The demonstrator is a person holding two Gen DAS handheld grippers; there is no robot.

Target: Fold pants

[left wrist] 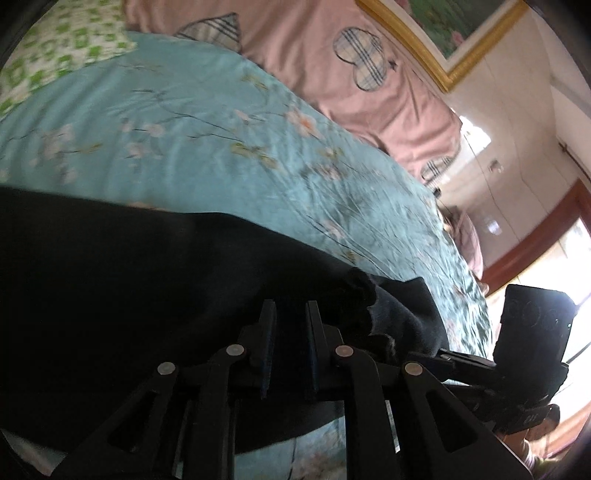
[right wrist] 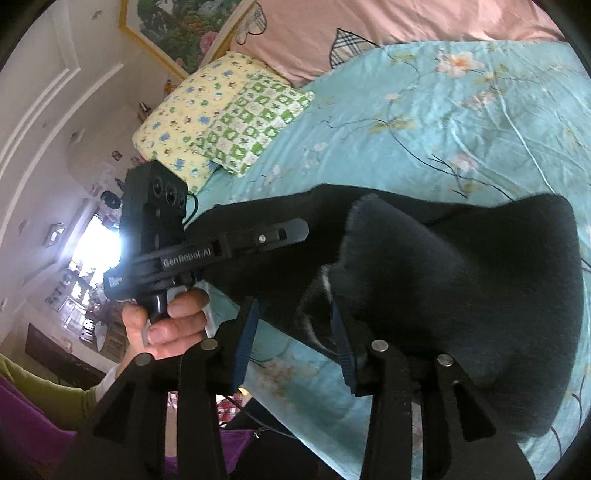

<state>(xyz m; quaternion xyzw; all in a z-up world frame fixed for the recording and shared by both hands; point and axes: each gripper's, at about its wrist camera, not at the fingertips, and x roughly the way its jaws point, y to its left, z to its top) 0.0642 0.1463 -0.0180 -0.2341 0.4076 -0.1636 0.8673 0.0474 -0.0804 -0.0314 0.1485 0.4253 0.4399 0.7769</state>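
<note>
Black pants (left wrist: 129,277) lie spread on a light-blue flowered bedsheet (left wrist: 184,129). My left gripper (left wrist: 290,314) hovers over their bunched edge, its fingers a narrow gap apart, open, and I cannot make out any cloth pinched between them. In the right wrist view the pants (right wrist: 461,277) form a thick folded flap with a fuzzy inner side. My right gripper (right wrist: 295,325) is open, fingers wide apart, with a hanging corner of the pants between them but not pressed. The left gripper's arm (right wrist: 266,236) rests against the pants' left edge.
A pink quilt (left wrist: 314,55) lies along the head of the bed. A yellow pillow (right wrist: 177,122) and a green-checked one (right wrist: 255,118) sit at the bed's corner. A person's hand (right wrist: 173,321) with a green sleeve (right wrist: 55,402) holds the left gripper's handle. A gold-framed picture (left wrist: 461,29) hangs on the wall.
</note>
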